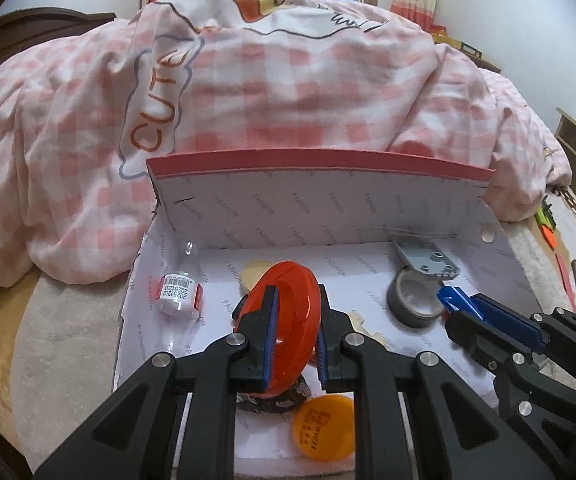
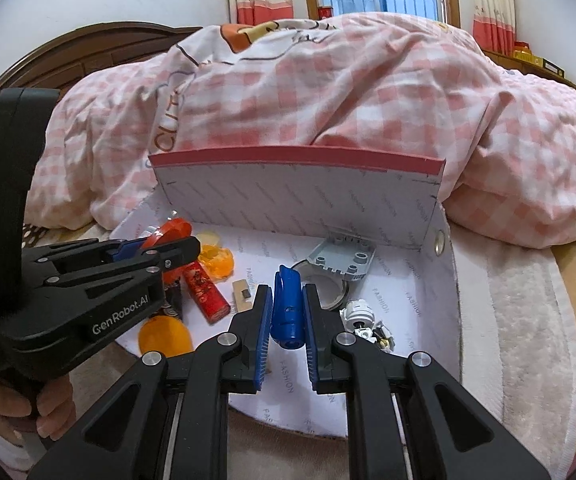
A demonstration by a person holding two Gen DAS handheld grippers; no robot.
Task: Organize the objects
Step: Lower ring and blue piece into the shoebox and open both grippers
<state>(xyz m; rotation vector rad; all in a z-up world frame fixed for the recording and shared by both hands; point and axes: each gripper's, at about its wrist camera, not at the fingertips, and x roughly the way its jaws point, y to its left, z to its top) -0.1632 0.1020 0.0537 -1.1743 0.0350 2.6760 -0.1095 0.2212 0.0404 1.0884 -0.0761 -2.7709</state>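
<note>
Right wrist only: white figure (image 2: 364, 318)

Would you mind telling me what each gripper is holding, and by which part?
The left gripper clamps the red disc across its flat faces. The right gripper pinches the blue piece by its sides, near the lower end.

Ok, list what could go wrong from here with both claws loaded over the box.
1. The left claw pinches the red disc on edge; being round, it might roll out when released.
2. The right claw holds the blue piece just above the tape roll and grey plate, so lowering it could knock them.
3. The claws sit close and could collide.
</note>
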